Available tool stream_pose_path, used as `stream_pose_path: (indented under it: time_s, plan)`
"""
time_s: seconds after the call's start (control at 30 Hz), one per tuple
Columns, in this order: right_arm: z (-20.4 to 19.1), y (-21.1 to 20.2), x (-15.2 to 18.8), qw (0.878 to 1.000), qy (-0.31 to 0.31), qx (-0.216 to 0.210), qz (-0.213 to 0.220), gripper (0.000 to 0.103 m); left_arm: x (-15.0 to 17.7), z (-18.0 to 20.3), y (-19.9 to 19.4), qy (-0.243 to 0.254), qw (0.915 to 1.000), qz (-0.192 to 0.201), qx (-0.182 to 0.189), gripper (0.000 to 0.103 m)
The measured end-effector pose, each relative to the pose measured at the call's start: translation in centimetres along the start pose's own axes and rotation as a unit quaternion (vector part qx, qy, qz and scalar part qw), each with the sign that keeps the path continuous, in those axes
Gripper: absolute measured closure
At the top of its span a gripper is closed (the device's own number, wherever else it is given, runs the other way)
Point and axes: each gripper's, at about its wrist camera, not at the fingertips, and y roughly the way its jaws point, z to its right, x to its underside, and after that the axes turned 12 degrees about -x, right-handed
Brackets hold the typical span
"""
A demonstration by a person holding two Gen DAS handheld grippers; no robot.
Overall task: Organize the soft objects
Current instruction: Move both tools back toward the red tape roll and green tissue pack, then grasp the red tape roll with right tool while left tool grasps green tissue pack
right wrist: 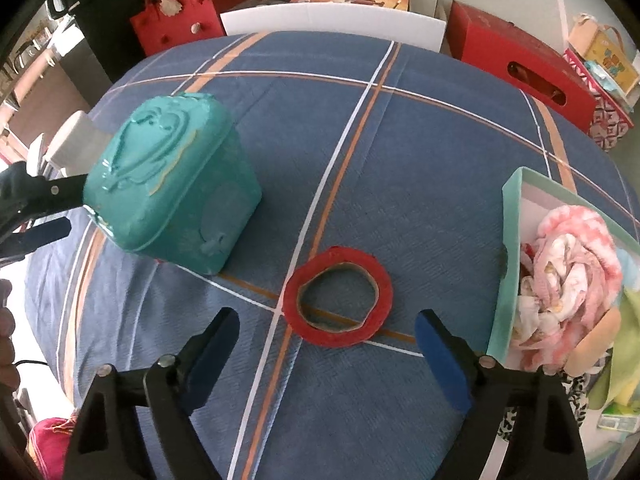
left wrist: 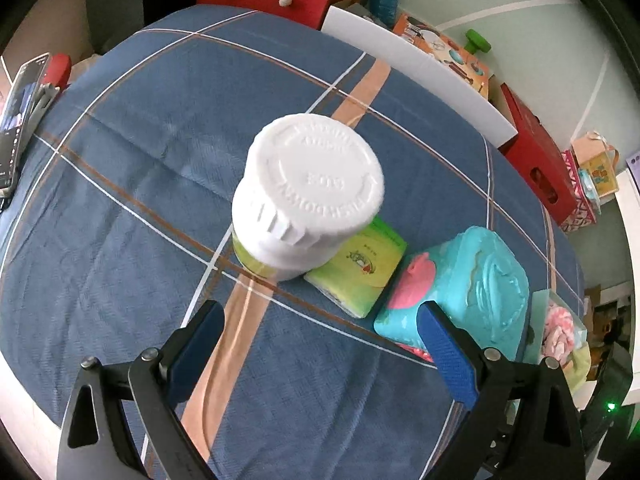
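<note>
Mint-green box [right wrist: 510,264]: holds pink-white cloth bundle [right wrist: 568,264]. Left gripper [left wrist: 320,320], right gripper [right wrist: 326,332]: jaws apart, empty.

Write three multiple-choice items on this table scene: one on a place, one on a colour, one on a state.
1. Where does the roll of tape lie?
A. In the box
B. On the cloth, just ahead of the right gripper
C. On the white bottle

2. What colour is the bottle's cap?
A. White
B. Red
C. Green

3. How does the left gripper stand?
A. Shut on the bottle
B. Shut on the tissue pack
C. Open, holding nothing

Answers: 1 B, the tape rests flat on the blue cloth. 2 A, the ribbed cap is white. 3 C, only cloth shows between the pads.
</note>
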Motion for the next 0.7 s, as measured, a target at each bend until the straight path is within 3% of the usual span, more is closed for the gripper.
stream_pose_path:
  time_s: [0.4,0.7]
  plan:
    - [0.2,1.1,-0.7,1.0,0.0,-0.003,0.001,0.021,-0.4,-0.5,2.1,-0.039,0.999,-0.023,0.0,0.006]
    - [0.5,1.4,-0.9,1.0,0.0,0.008,-0.001,0.038,-0.6,0.3,2.8,-0.03,0.9992,-0.026,-0.01,0.006]
